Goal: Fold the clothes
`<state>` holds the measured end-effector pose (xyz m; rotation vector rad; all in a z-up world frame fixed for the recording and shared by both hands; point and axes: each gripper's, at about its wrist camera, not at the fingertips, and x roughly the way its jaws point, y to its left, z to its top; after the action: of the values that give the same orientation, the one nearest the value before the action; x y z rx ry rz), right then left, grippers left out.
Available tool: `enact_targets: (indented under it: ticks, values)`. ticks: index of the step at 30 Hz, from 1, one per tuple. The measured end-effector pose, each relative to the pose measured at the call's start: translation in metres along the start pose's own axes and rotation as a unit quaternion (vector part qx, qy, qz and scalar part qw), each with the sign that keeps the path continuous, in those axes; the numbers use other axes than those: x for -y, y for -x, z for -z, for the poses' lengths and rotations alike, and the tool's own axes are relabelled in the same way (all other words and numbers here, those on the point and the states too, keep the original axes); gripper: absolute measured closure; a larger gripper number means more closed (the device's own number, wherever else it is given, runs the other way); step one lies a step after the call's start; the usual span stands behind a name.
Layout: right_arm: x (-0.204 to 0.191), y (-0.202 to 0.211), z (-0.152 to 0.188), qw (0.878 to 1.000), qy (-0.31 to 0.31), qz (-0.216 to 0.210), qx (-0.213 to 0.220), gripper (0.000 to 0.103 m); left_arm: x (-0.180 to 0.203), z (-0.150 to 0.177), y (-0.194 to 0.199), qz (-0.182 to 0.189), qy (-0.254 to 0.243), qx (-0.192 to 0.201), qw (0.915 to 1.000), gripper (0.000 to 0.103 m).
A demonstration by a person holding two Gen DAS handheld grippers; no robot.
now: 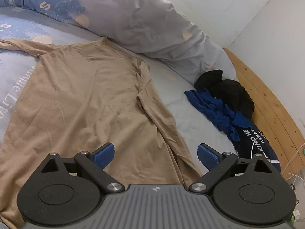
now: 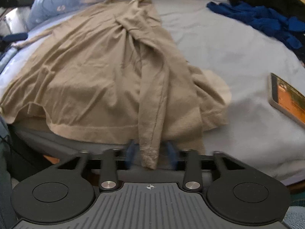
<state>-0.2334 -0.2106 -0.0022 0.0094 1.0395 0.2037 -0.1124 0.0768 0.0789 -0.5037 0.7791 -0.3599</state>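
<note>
A tan long-sleeved shirt (image 1: 83, 99) lies spread flat on the bed, with one sleeve (image 1: 162, 118) folded down along its side. My left gripper (image 1: 156, 155) hovers open over the shirt's lower edge, its blue pads (image 1: 104, 153) wide apart and holding nothing. In the right wrist view the same shirt (image 2: 91, 72) hangs over the bed's near edge. The sleeve's cuff (image 2: 149, 156) reaches down between the blurred fingers of my right gripper (image 2: 151, 155). Those pads (image 2: 131, 152) stand partly apart, a little off each side of the cuff.
A crumpled blue garment (image 1: 215, 110) and a black one (image 1: 228, 89) lie by the wooden bed frame (image 1: 266, 99). A bunched grey-blue duvet (image 1: 133, 19) sits behind the shirt. A phone (image 2: 287, 97) rests on the sheet at the right.
</note>
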Motion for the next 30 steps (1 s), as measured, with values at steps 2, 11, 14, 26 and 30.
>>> enact_targets:
  ticks: [2, 11, 14, 26, 30]
  values:
    - [-0.007, 0.009, 0.0, 1.0, 0.018, 0.007, 0.015, 0.098, -0.001, -0.001, -0.001, -0.003, 0.001, 0.001, 1.0, 0.004]
    - [0.045, 0.067, -0.02, 0.994, -0.03, 0.031, 0.098, 0.098, -0.001, -0.023, -0.031, -0.008, 0.004, 0.009, 0.9999, 0.004]
    - [0.07, 0.093, -0.032, 0.988, -0.065, 0.036, 0.137, 0.098, 0.001, -0.036, -0.053, -0.009, -0.005, 0.01, 0.9999, 0.004]
    - [0.155, 0.099, -0.063, 0.959, -0.177, 0.111, 0.193, 0.098, 0.011, -0.073, -0.167, -0.016, -0.005, -0.014, 0.9998, 0.004]
    - [0.168, 0.09, -0.071, 0.955, -0.155, 0.154, 0.202, 0.098, 0.006, -0.077, -0.184, -0.019, -0.001, -0.019, 0.9996, 0.004]
